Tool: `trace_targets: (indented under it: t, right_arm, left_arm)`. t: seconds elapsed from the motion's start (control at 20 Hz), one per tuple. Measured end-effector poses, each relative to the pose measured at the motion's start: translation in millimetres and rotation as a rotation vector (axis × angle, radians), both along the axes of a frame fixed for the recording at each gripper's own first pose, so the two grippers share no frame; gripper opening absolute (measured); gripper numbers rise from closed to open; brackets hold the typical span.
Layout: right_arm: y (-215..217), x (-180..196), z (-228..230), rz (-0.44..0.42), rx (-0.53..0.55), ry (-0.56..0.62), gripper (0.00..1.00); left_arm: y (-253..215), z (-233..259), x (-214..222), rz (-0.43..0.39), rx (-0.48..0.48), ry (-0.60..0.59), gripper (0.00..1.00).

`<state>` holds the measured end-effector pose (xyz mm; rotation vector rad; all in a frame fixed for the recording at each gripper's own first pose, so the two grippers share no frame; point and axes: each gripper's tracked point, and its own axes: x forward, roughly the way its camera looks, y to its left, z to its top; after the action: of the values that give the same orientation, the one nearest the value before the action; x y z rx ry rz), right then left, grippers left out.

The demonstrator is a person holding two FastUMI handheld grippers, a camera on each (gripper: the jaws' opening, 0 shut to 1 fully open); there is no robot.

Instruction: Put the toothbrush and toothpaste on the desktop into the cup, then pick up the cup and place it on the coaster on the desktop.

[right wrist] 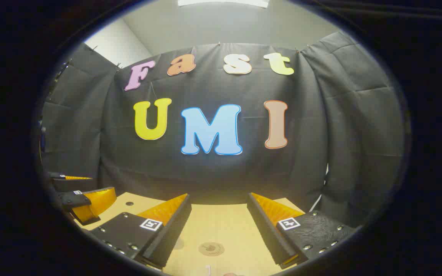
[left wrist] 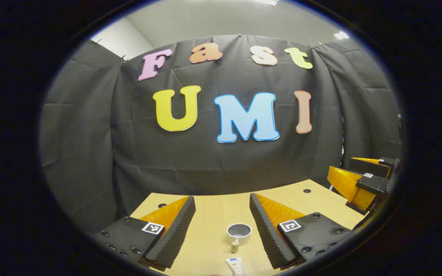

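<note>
In the left gripper view the left tool [left wrist: 223, 211], fingers apart and empty, hangs over the table [left wrist: 213, 214] with the cup [left wrist: 239, 233] at twelve o'clock and the toothpaste [left wrist: 235, 265] lying lengthwise nearer, favouring this hand over the likewise spread right tool [right wrist: 219, 209].

Both my cameras sit low over the tabletop [left wrist: 213, 214], facing the black cloth wall [left wrist: 225, 161] head-on from a middling distance. The left gripper view looks from the left, catching the right claw [left wrist: 363, 180] at its right edge; the right gripper view catches the left claw [right wrist: 84, 199], I think, at its left. They share wall and tabletop.
</note>
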<state>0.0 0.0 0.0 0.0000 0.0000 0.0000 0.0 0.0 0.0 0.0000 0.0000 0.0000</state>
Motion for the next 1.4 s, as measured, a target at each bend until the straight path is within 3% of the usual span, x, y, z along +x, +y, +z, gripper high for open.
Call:
trace_targets:
  t: [1.1, 1.4]
  right_arm:
    - [2.7, -5.3, -22.9, 0.004, -0.002, 0.072, 0.94]
    - [9.8, 3.6, -75.6, 0.022, 0.004, 0.232, 0.94]
  left_arm:
    - [-2.8, -36.9, 3.3, -0.010, -0.003, 0.104, 0.93]
    - [-10.9, -95.8, 11.5, -0.042, -0.004, 0.254, 0.94]
